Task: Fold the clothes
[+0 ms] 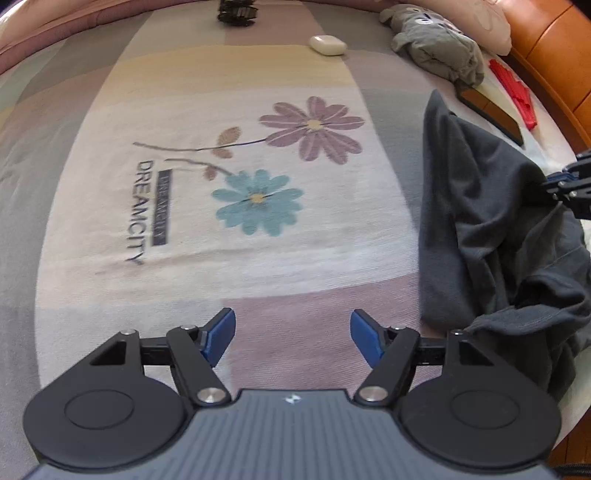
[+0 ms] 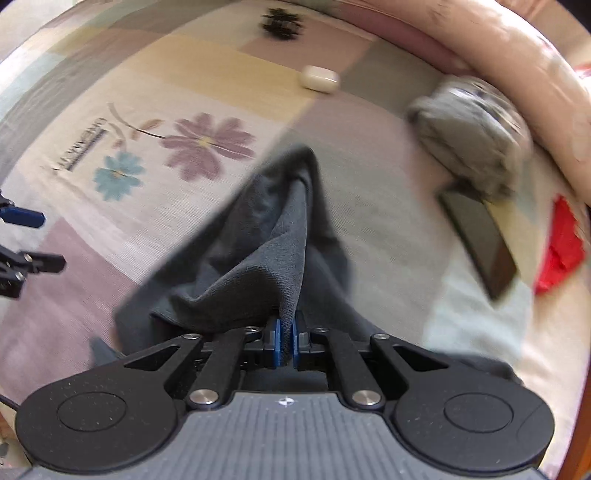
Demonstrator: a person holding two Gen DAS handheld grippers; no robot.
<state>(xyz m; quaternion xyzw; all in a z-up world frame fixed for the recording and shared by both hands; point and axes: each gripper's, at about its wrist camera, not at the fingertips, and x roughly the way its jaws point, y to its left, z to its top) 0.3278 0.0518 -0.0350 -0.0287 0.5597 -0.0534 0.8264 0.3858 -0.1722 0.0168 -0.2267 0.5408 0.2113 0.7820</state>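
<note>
A dark grey garment [image 1: 491, 229] lies bunched on the flowered bed cover [image 1: 258, 258], at the right of the left wrist view. My right gripper [image 2: 285, 341] is shut on a raised fold of that garment [image 2: 266, 258], and the cloth hangs in a ridge from its blue pads. In the left wrist view the right gripper [image 1: 569, 188] shows at the right edge, against the garment. My left gripper [image 1: 292, 338] stands open over bare cover to the left of the garment, with nothing between its blue fingers. Its fingers [image 2: 26, 218] appear at the left edge of the right wrist view.
A grey plush toy [image 1: 436, 40] lies at the far right with a dark phone [image 1: 491, 110] and a red item [image 1: 515, 92] beside it. A white earbud case [image 1: 328, 44] and a black object [image 1: 236, 13] sit farther back. An orange headboard [image 1: 554, 44] bounds the right side.
</note>
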